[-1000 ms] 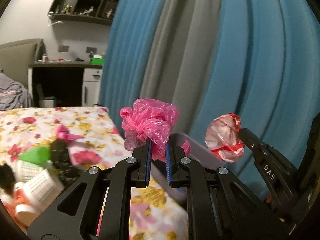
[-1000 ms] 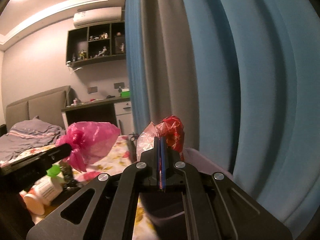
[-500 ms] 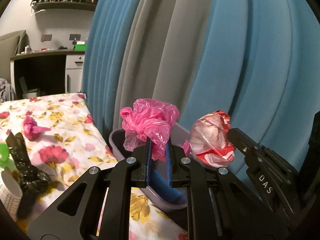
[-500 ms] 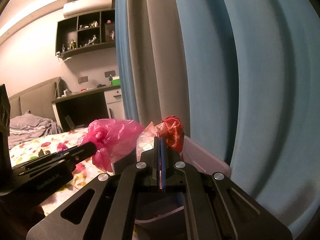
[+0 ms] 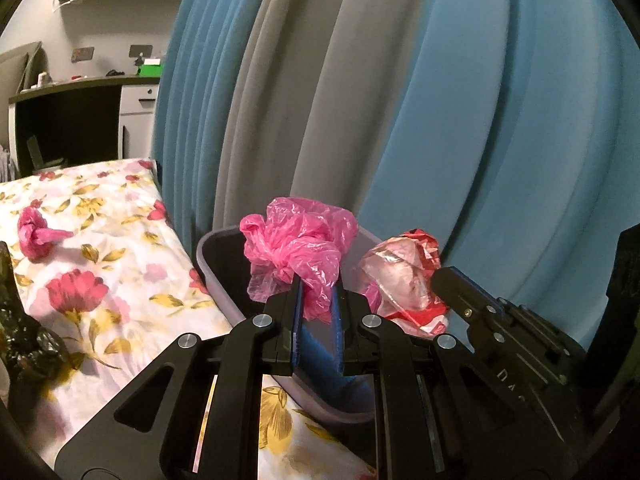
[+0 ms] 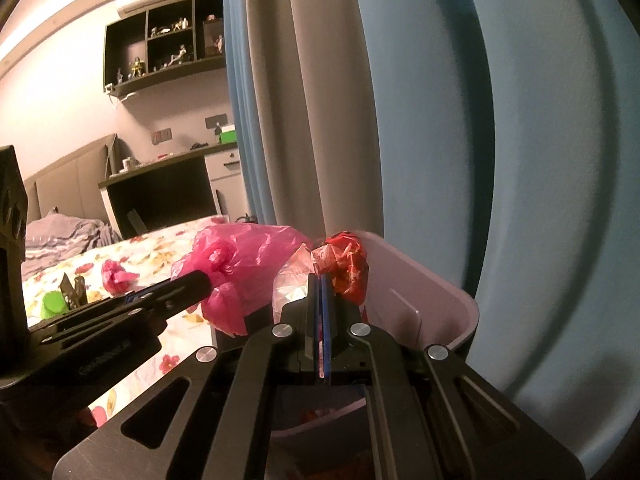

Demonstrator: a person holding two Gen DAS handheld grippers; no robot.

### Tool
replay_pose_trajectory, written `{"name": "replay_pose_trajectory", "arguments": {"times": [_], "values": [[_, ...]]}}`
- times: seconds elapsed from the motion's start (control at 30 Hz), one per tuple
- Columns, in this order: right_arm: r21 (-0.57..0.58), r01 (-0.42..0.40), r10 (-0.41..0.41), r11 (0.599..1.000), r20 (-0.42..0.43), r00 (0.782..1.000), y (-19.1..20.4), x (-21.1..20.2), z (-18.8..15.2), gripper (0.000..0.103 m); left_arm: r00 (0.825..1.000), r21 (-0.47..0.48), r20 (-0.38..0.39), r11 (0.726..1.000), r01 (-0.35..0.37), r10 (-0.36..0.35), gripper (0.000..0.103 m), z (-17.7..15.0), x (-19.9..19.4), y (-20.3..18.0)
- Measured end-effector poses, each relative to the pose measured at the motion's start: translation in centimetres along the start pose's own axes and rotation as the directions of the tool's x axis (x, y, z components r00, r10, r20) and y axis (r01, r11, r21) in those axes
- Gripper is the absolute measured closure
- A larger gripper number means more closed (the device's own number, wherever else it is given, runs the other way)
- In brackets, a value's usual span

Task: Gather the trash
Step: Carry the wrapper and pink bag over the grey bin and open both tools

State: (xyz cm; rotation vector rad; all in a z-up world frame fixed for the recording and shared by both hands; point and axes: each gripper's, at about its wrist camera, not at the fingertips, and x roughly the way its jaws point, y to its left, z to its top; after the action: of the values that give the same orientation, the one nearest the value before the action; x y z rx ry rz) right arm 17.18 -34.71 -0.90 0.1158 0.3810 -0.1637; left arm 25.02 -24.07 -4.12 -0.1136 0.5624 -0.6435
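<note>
My left gripper (image 5: 316,284) is shut on a crumpled pink plastic bag (image 5: 298,246) and holds it over the grey-lilac bin (image 5: 208,260) at the table's edge. My right gripper (image 6: 320,284) is shut on a clear and red crumpled wrapper (image 6: 344,266), held over the same bin (image 6: 444,304). The wrapper (image 5: 400,276) and right gripper show at the right of the left wrist view. The pink bag (image 6: 244,264) and left gripper show at the left of the right wrist view.
A floral tablecloth (image 5: 100,280) carries a small pink bag scrap (image 5: 36,236), black crumpled trash (image 5: 24,340) and a green item (image 6: 54,304). Blue and grey curtains (image 5: 400,100) hang right behind the bin. A desk and a bed stand far back.
Both grippers have moved right and forward with their loads, from above the table to above the bin. The bin has come close under them.
</note>
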Motion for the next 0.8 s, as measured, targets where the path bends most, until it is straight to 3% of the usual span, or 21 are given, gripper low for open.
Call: {"name": "replay_pose_trajectory", "arguments": {"times": [0.37, 0.67, 0.77, 0.8], "values": [[0.006, -0.010, 0.010, 1.000, -0.067, 0.998, -0.6, 1.1, -0.9, 0.101, 0.997, -0.002, -0.070, 0.999, 0.034, -0.034, 0.091, -0.9, 1.9, -0.2], [0.026, -0.022, 0.024, 0.999, -0.099, 0.995, -1.3, 1.4, -1.2, 0.100, 0.986, -0.089, -0.126, 0.991, 0.100, -0.111, 0.085, -1.2, 2.9, 1.1], [0.034, -0.024, 0.028, 0.999, -0.112, 0.993, -1.5, 1.6, -1.4, 0.099, 0.982, -0.143, -0.135, 0.983, 0.114, -0.134, 0.070, -1.2, 2.8, 2.0], [0.035, -0.024, 0.028, 0.999, -0.115, 0.993, -1.6, 1.7, -1.4, 0.099, 0.982, -0.150, -0.132, 0.982, 0.111, -0.132, 0.060, -1.2, 2.7, 2.2]]}}
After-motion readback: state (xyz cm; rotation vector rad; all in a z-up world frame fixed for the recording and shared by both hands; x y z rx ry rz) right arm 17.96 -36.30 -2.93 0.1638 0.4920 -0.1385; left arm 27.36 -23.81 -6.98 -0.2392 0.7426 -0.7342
